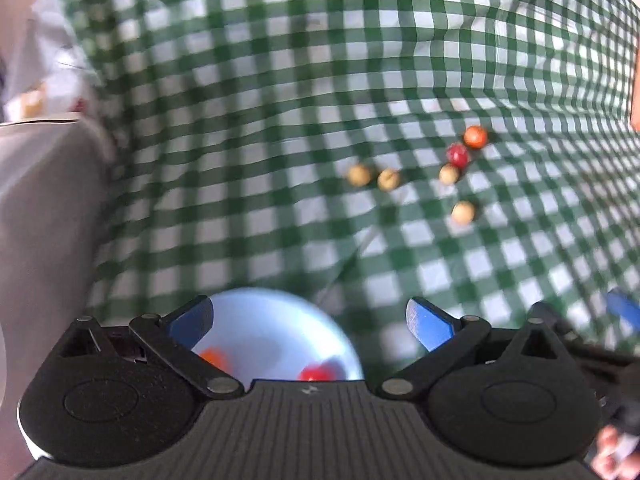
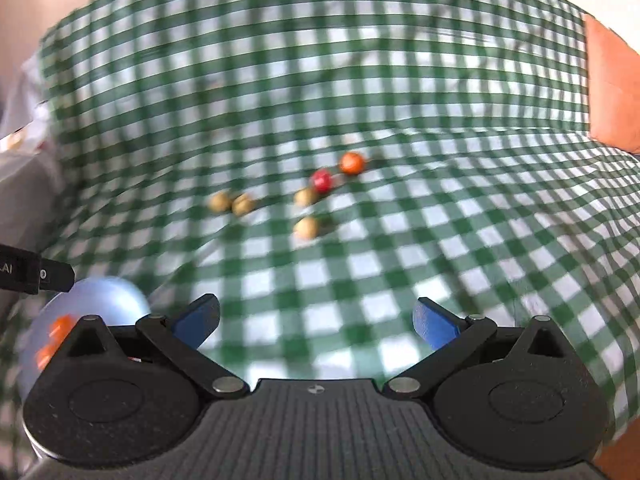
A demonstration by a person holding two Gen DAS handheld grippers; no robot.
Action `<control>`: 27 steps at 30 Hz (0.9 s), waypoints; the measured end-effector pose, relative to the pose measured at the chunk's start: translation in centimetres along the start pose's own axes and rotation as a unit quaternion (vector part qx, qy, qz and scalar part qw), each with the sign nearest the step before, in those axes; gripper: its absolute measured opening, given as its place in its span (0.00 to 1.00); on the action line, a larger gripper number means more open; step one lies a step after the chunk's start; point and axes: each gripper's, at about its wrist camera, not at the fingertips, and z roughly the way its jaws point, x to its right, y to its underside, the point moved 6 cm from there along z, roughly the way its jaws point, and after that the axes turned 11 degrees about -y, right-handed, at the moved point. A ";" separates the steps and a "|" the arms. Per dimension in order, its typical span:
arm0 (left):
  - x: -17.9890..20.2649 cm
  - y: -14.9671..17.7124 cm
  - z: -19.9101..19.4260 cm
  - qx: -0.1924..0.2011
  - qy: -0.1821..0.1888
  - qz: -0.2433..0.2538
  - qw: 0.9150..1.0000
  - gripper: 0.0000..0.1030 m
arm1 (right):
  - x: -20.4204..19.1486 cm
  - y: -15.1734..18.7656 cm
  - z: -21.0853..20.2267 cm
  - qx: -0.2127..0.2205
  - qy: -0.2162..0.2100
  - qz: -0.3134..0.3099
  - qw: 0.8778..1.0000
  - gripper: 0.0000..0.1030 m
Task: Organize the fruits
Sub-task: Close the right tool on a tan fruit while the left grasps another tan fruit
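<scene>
While both the left gripper (image 1: 310, 322) and the right gripper (image 2: 316, 322) are held spread and empty, six small fruits (image 2: 307, 227) lie loose on the checked cloth (image 2: 440, 240), well beyond the pale bowl (image 1: 280, 328). One fruit is best taken singly: the tan one nearest the bowl, approached low, fingers straddling it, so its neighbours are not nudged.

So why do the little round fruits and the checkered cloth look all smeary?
Left wrist view: motion blur smears the green checkered cloth and the pale blue bowl; the left gripper stays sharp. Right wrist view: the small tan fruits are streaked, the fisheye bends the checks, and the right gripper is crisp.
</scene>
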 end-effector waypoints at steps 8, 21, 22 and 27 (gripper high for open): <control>4.2 -6.3 9.8 -0.014 -0.021 -0.028 0.999 1.00 | 3.9 -2.3 13.1 -0.011 0.006 0.005 1.000 0.99; 8.2 -8.9 17.1 -0.038 0.013 -0.105 0.994 0.95 | 4.0 -2.7 19.3 0.011 0.003 -0.064 0.998 0.27; 8.5 -9.1 17.6 -0.045 0.013 -0.114 0.992 0.94 | 4.5 -2.7 19.2 0.014 -0.002 -0.056 0.998 0.27; 9.5 -9.9 19.2 -0.058 -0.008 -0.126 0.990 0.83 | 5.2 -2.7 18.9 0.022 -0.013 -0.039 0.999 0.28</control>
